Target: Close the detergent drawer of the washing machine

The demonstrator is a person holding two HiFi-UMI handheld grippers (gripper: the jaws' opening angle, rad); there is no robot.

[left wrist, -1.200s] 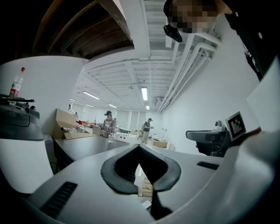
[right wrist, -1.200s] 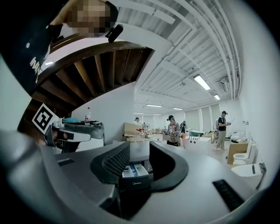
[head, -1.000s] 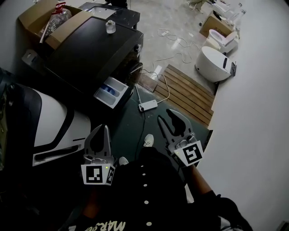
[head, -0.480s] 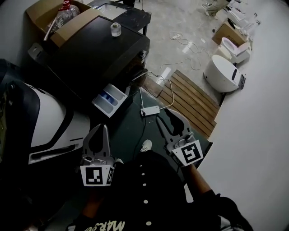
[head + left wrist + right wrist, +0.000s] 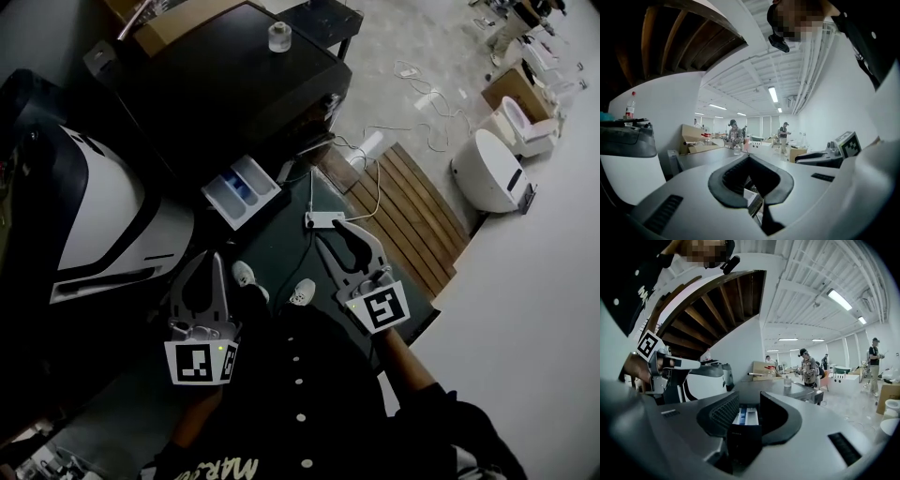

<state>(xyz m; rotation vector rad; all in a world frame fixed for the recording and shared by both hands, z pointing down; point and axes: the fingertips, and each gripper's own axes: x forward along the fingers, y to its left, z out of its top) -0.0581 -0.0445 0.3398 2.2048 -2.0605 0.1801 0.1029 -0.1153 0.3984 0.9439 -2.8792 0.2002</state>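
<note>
The flat top of the black washing machine (image 5: 234,94) looks smooth and faintly glossy. Its white detergent drawer (image 5: 242,190) is smooth moulded plastic with a blue plastic insert. The brown slatted wooden board (image 5: 412,206) shows bare, matt planks, and it lies on a pale, speckled concrete floor (image 5: 394,37). The dark green floor mat (image 5: 281,258) is dull and matt. The white rounded appliance shell (image 5: 94,211) is glossy. The right gripper (image 5: 750,395) is matt grey plastic, its jaws lined with black ribbed pads.
</note>
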